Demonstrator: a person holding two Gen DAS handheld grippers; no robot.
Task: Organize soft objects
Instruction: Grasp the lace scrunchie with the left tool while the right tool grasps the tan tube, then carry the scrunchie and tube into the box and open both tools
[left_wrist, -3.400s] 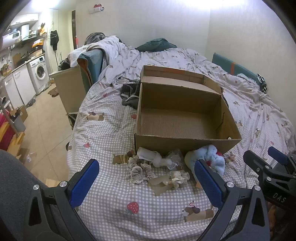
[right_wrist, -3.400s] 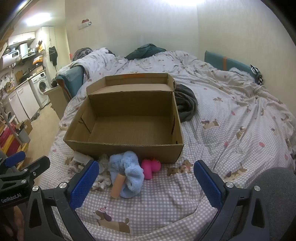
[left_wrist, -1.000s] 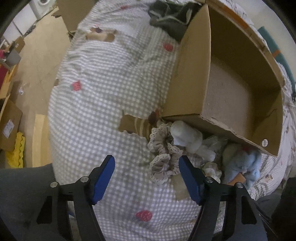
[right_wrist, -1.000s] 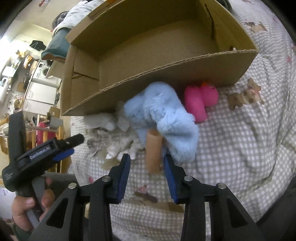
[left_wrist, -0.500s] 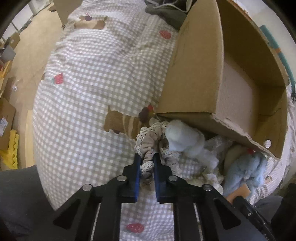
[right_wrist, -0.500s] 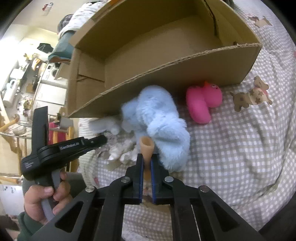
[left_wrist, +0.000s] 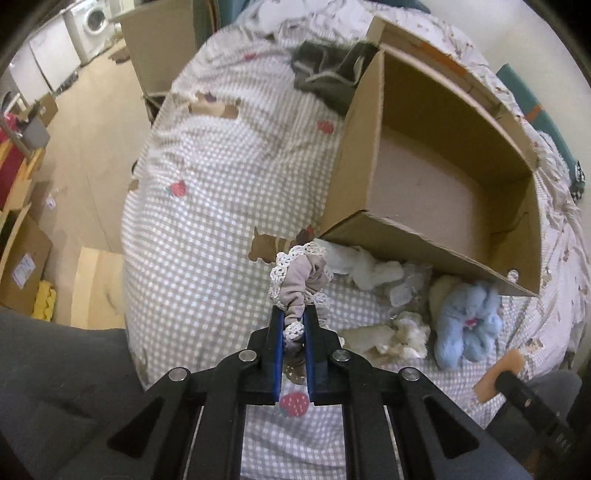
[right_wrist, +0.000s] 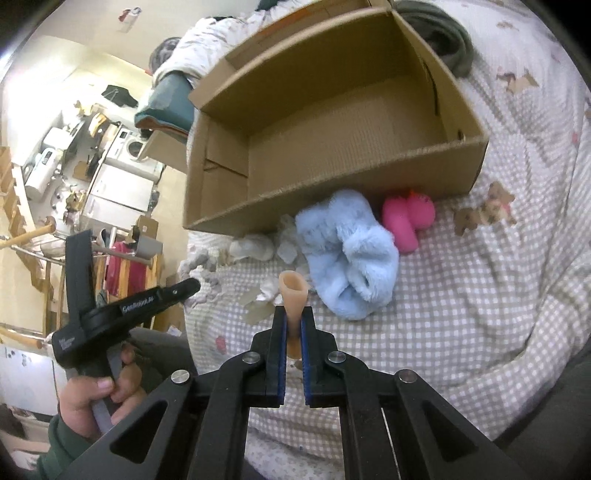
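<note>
- Your left hand-held gripper (left_wrist: 293, 325) was clamped on the lace-edged scrunchie (left_wrist: 300, 280), lifted off the bed (left_wrist: 207, 206).
- Your right hand-held gripper (right_wrist: 293, 325) was clamped on the tan tube (right_wrist: 293, 295), long axis upright.
- The cardboard box (right_wrist: 332, 192) lay beyond both, its open top nearer your right.

Each gripper is a black plastic frame of angled struts that converge toward 12 o'clock on two narrow fingers lined with blue pads. Four round silver screw heads sit across each frame: the left gripper (left_wrist: 293, 321) and the right gripper (right_wrist: 293, 321) match. At 8 o'clock in the right wrist view, the left gripper's black body carries white lettering, and its hand (right_wrist: 98, 402) emerges from a dark green sleeve (right_wrist: 55, 446).
</note>
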